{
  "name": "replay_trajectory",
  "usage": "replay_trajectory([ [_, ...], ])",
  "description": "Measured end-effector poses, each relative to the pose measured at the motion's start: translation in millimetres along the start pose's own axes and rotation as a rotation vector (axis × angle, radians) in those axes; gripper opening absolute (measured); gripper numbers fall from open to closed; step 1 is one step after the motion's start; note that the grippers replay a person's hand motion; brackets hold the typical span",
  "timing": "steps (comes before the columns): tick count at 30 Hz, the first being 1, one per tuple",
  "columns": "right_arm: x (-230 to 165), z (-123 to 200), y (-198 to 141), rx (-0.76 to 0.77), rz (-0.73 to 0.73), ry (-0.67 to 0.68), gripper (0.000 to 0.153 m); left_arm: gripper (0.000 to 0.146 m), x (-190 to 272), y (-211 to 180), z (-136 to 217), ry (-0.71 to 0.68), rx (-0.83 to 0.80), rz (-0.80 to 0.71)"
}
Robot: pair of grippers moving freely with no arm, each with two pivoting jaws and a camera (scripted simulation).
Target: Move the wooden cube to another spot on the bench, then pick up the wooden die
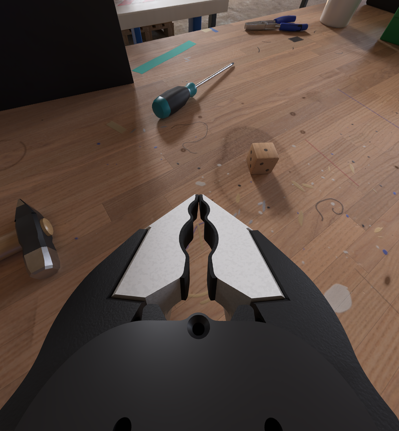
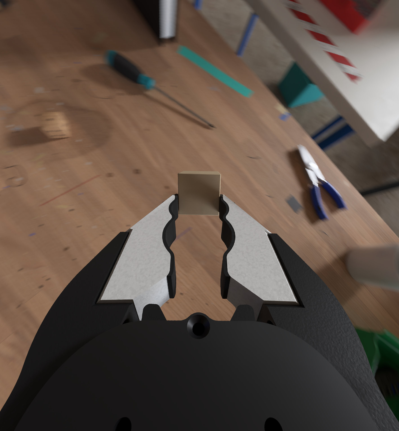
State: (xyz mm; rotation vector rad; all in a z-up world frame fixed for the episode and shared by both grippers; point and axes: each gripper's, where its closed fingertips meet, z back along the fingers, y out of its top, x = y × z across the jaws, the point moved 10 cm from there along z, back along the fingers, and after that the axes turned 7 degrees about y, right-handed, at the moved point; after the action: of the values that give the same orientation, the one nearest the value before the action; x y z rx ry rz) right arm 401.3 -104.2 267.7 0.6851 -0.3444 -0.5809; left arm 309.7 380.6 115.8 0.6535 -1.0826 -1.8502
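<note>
You are in the first step: your right gripper (image 2: 198, 205) is clenched on the cube (image 2: 199, 193), its fingertips pressed to the cube's two sides, and the cube looks lifted clear of the bench (image 2: 124, 210); the blurred background suggests a carry. Next, I judge, you need a bare patch of bench away from the screwdriver (image 2: 133, 70), a level set-down, then a release.

Your left gripper (image 1: 198, 198) is closed with nothing in it, tips almost touching. The die (image 1: 262, 158) rests on the bench in front of it and right of the screwdriver (image 1: 182, 98).

Only the right wrist view shows the cube. Only the left wrist view shows the die sharply, plus a hammer (image 1: 34, 242) well left of the screwdriver.
</note>
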Motion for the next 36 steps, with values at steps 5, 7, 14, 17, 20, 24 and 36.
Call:
replay_trajectory([
  [5,66,13,-24,-0.013,-0.181,-0.196,0.035,0.0,-1,-2,-3,0.004,-0.008,0.003],
  [7,83,11,-35,-0.02,-0.244,-0.23,0.035,0.0,-2,-3,-5,0.004,-0.013,0.005],
  [14,116,-8,-72,-0.011,-0.418,-0.266,0.035,0.0,0,-4,-8,0.001,-0.027,-0.007],
  [17,124,-20,-86,-0.031,-0.46,-0.273,0.035,0.0,0,-4,-8,0.0,-0.027,-0.01],
  [20,131,-31,-97,-0.063,-0.485,-0.283,0.035,0.0,1,-4,-9,-0.002,-0.029,-0.012],
  [24,139,-45,-107,-0.096,-0.513,-0.293,0.035,0.0,1,-3,-10,-0.002,-0.033,-0.016],
  [36,158,-85,-126,-0.218,-0.625,-0.249,0.035,0.0,2,-3,-11,-0.006,-0.044,-0.021],
])
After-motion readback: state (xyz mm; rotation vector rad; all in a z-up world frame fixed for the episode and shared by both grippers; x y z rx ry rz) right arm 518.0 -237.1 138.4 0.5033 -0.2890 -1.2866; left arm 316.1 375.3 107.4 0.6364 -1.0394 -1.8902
